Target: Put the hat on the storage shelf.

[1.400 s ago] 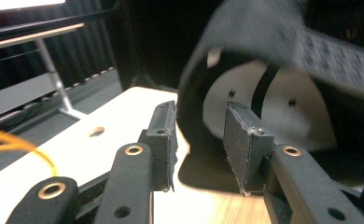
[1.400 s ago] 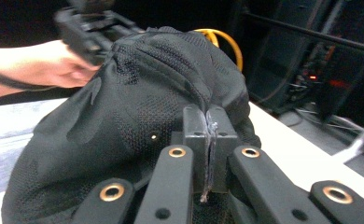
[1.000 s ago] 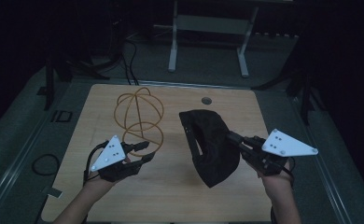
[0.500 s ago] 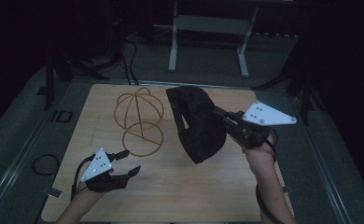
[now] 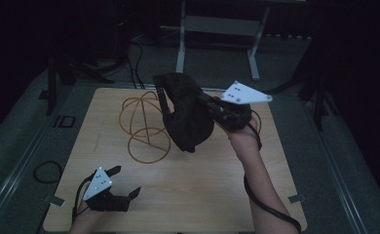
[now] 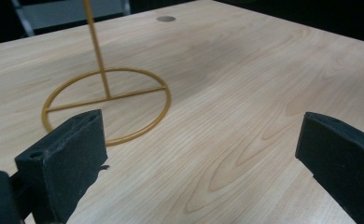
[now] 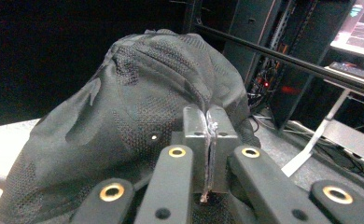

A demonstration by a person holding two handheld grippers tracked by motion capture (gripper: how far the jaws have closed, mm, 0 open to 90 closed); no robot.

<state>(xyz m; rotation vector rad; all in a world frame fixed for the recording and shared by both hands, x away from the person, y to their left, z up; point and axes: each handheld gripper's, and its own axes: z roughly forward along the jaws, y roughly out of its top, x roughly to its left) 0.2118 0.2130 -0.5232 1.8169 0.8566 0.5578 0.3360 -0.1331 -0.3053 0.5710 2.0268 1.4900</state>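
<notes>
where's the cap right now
In the high view the cap hangs above the table, clamped in the right gripper, just right of the wire stand.

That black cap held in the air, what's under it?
Beneath the black cap, pinched in the right gripper, lies bare wooden table, with the gold wire stand beside it. The stand's right edge is hidden behind the cap.

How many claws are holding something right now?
1. The right claw is shut on the black cap, held up over the table beside the wire stand. The left claw is open near the table's front left.
</notes>
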